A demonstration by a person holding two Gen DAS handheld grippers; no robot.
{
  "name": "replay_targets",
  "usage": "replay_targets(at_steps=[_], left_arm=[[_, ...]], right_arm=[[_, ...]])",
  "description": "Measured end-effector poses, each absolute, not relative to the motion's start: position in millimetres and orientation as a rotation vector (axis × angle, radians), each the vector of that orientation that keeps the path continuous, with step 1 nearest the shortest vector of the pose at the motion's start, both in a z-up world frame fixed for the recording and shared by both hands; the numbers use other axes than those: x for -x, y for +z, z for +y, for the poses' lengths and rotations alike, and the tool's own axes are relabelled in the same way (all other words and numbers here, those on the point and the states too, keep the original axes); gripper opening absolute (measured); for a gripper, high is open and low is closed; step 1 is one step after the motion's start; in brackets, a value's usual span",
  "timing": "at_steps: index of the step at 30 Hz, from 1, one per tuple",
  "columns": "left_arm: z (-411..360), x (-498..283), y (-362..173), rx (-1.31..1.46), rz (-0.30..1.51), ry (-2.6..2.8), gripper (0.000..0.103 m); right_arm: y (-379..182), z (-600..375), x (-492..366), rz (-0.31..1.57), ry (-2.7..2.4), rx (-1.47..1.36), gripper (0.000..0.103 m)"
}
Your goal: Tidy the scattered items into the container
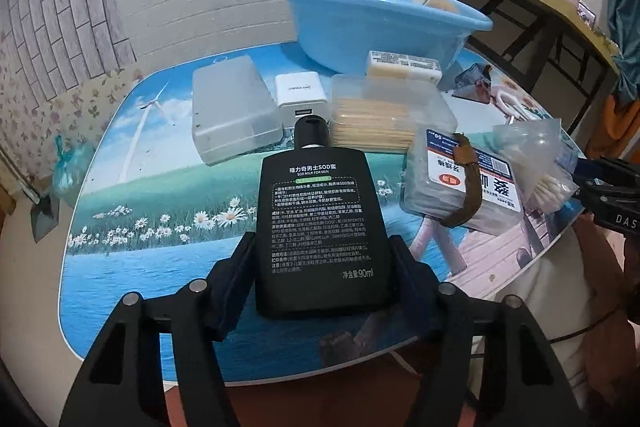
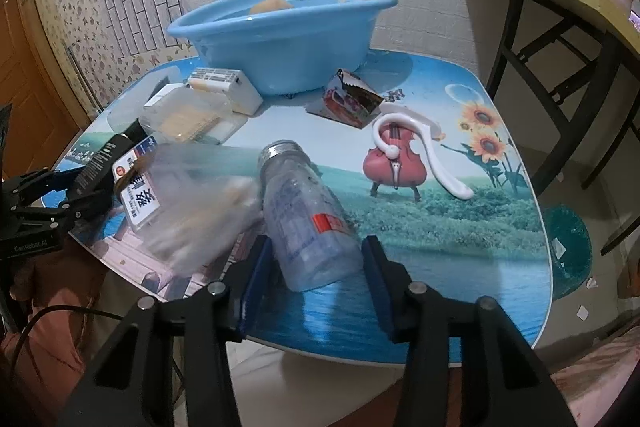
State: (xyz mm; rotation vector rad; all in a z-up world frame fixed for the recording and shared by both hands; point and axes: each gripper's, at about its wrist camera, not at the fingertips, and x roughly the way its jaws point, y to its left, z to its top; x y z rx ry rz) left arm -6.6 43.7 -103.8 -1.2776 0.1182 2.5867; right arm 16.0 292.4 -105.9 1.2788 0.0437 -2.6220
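Left wrist view: left gripper (image 1: 322, 267) clamps the black lotion bottle (image 1: 318, 223) lying on the table (image 1: 120, 267), blue basin (image 1: 372, 23) behind. Right wrist view: right gripper (image 2: 316, 269) grips a clear plastic bottle (image 2: 306, 215) near the table's front edge.

Free room vs. obstacles: table (image 2: 460, 247) bare on its right half, w/ open lane past white curved tool (image 2: 420, 147) up to blue basin (image 2: 280, 39). Left half crowded: frosted box (image 1: 232, 115), white charger (image 1: 300, 99), toothpick box (image 1: 384, 115), soap box (image 1: 404, 65) stand betw. near edge & basin. Torn packet (image 2: 352, 99) lies just before basin.
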Motion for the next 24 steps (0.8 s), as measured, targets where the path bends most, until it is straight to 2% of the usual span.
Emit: replay_targets(at_steps=[10,24], left_arm=[[37,2,-99,1.299,0.037,2.582,0.063],[33,-3,-52,1.171,0.023,2.633,0.062]], right_arm=[[-75,296,-22,0.013,-2.686,-1.160,0.043],[-45,288,-22,-0.012,-2.703,-1.045,0.039]])
